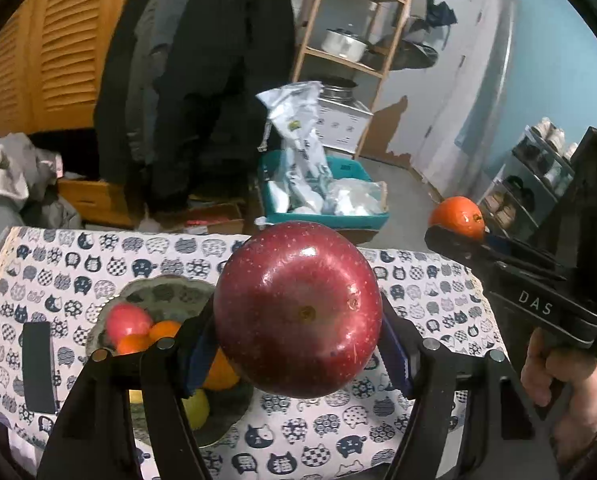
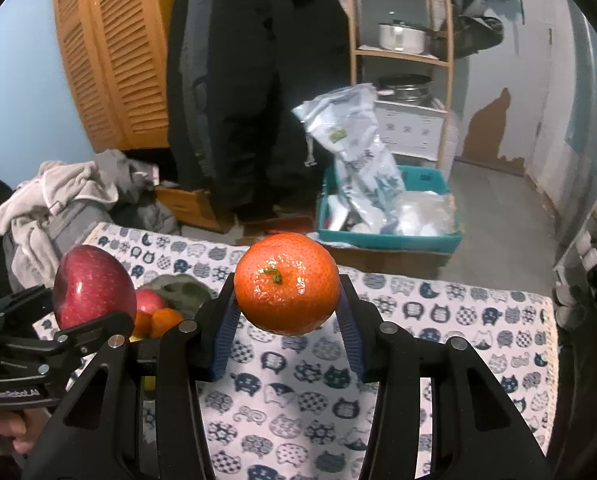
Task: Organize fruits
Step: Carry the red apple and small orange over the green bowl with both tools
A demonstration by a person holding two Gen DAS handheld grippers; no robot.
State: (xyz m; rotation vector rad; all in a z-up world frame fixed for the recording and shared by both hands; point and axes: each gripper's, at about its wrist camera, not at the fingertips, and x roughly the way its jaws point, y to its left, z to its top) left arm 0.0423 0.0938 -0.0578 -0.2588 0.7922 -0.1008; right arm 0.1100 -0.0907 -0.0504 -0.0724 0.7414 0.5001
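My left gripper (image 1: 298, 332) is shut on a big dark red apple (image 1: 298, 308) and holds it above the cat-print tablecloth (image 1: 418, 288). Below and left of it a grey-green bowl (image 1: 170, 292) holds a small red apple (image 1: 127, 320), oranges (image 1: 165, 329) and a yellow-green fruit (image 1: 196, 408). My right gripper (image 2: 287, 312) is shut on an orange mandarin (image 2: 286, 283) above the cloth (image 2: 438, 320). The right wrist view shows the red apple (image 2: 92, 286) at left, the bowl (image 2: 180, 288) behind it. The left wrist view shows the mandarin (image 1: 458, 216) at right.
A black rectangular object (image 1: 38, 366) lies on the cloth left of the bowl. Beyond the table's far edge stand a teal crate (image 1: 362, 216) with plastic bags, a wooden shelf (image 1: 362, 20) with pots, hanging dark coats (image 1: 202, 80) and a pile of clothes (image 1: 14, 176).
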